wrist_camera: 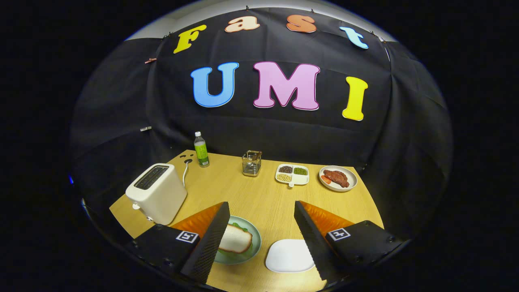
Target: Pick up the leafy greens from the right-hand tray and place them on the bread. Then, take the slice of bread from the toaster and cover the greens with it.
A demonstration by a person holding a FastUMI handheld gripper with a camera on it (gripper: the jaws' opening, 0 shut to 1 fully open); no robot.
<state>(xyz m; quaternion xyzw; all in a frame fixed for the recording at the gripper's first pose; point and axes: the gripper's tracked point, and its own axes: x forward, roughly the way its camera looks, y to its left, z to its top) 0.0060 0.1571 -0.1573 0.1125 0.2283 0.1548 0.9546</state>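
- Seemingly near done: top bread slice lies on the green plate, just beside the left finger, with leafy greens peeking out from under its far and near edges.
- Cannot tell whether a lower slice sits squarely beneath; hidden by the top one.
- Claw released, fingers spread wide, grasping nothing, hanging above the worktop.
- White tray lies between the fingers, nearer the right one, bare of greens; toaster stands beyond the left finger, slots dark and apparently without bread.
- Main risk, as a judgement: left finger hangs close over the plate, so a careless sideways pull could clip the slice, slide it off the greens or nudge the plate.
- Slice looks somewhat tilted on the soft leaves; a bump to the worktop could tip it.
- Lesser risk: a wide swing toward the toaster could knock it or snag its cord.
- Bottle, wire holder, divided dish and meat plate stand well apart at the far edge, unlikely to be touched.
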